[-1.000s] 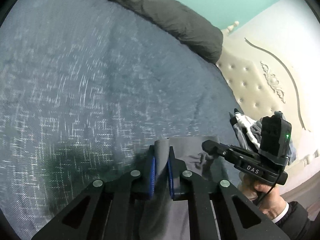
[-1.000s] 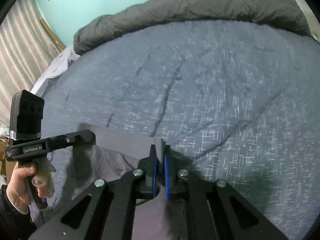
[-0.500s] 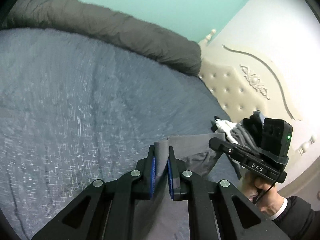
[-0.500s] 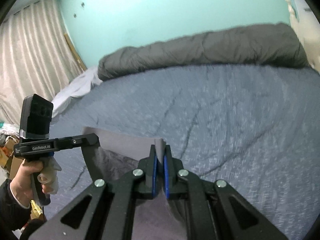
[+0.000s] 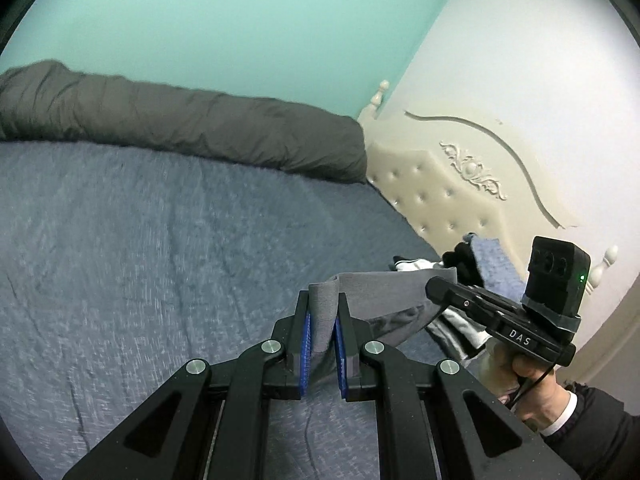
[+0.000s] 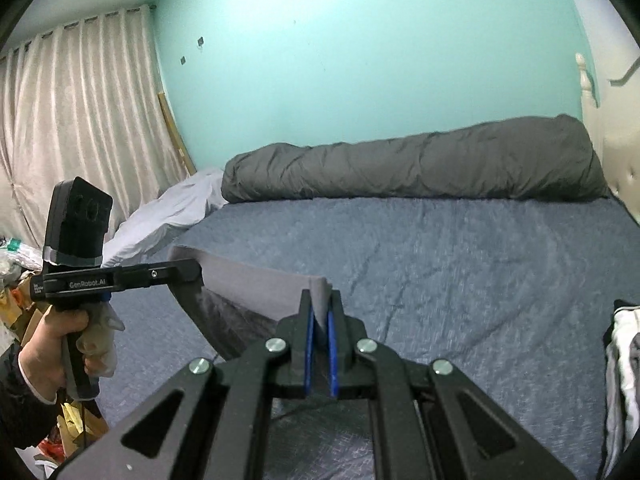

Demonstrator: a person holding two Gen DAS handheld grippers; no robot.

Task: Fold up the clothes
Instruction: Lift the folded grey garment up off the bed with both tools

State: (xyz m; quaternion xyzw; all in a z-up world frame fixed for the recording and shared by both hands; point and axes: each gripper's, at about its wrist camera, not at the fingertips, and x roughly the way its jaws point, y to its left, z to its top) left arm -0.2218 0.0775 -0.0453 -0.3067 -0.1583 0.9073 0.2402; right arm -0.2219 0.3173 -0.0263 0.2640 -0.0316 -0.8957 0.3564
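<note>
A grey garment [image 5: 384,284] hangs stretched between my two grippers above the blue bed cover [image 5: 160,264]. My left gripper [image 5: 323,300] is shut on one top corner of it; the cloth stands up between the blue pads. My right gripper [image 6: 320,300] is shut on the other top corner of the garment [image 6: 256,284]. Each gripper shows in the other's view, the right one [image 5: 436,290] at the right and the left one [image 6: 192,272] at the left. The garment's lower part hangs out of sight below the fingers.
A rolled dark grey duvet [image 5: 180,128] lies along the far edge of the bed by the teal wall. A cream tufted headboard [image 5: 440,192] stands at the right. A pile of other clothes [image 5: 472,264] lies near it. Curtains [image 6: 72,120] and clutter are at the left.
Both grippers have lifted and tilted up, raising the grey garment off the bed; the wall and headboard now fill more of each view. Both stay shut on the cloth.
</note>
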